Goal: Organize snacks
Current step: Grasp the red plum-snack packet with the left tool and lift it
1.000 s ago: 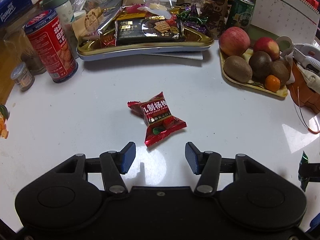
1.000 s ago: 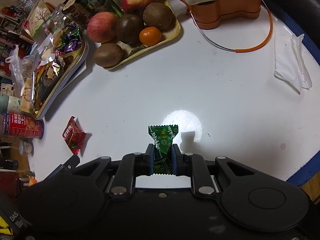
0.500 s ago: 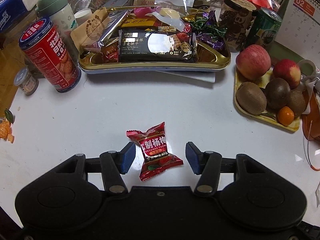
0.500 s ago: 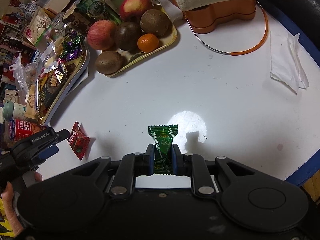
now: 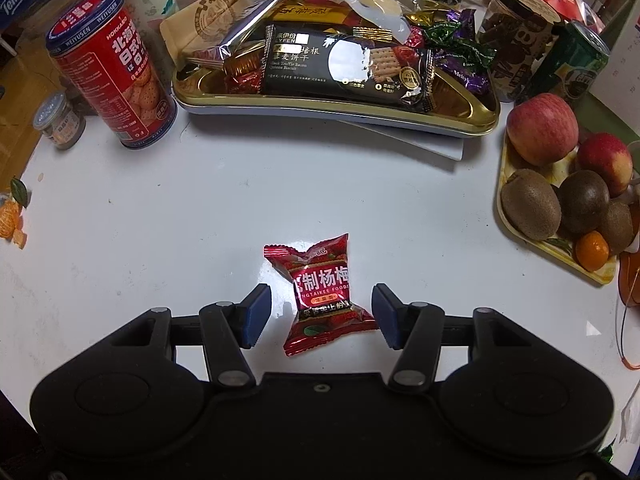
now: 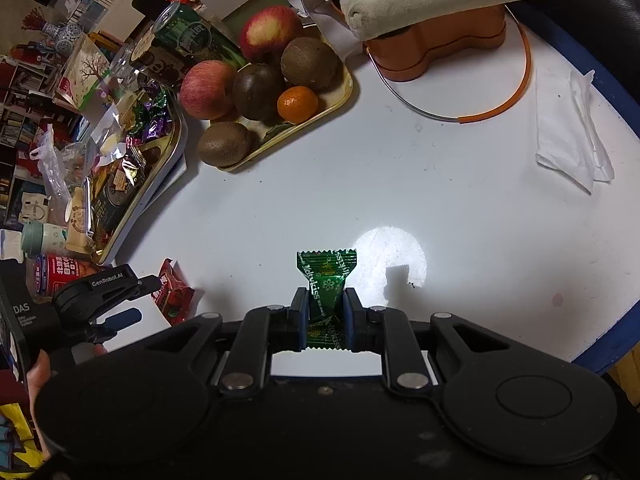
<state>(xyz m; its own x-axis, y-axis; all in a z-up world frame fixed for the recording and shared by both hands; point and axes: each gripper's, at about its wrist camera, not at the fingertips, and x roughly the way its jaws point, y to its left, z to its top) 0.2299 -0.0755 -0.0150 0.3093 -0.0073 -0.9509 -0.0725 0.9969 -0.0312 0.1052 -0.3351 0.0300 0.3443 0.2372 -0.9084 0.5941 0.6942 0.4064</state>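
A red snack packet lies on the white table, its near half between the open jaws of my left gripper, not touching either pad. My right gripper is shut on a green candy wrapper and holds it just above the table. The right wrist view also shows the red packet at the left with the left gripper over it. A gold snack tray piled with sweets and a black biscuit pack stands at the back.
A red biscuit tin and a small jar stand at the back left. A yellow fruit tray with apples, kiwis and a tangerine is on the right. An orange case and a white tissue lie in the right wrist view.
My left gripper has moved forward, so the red packet now lies between its open jaws. The right gripper keeps hold of the green candy and has barely moved.
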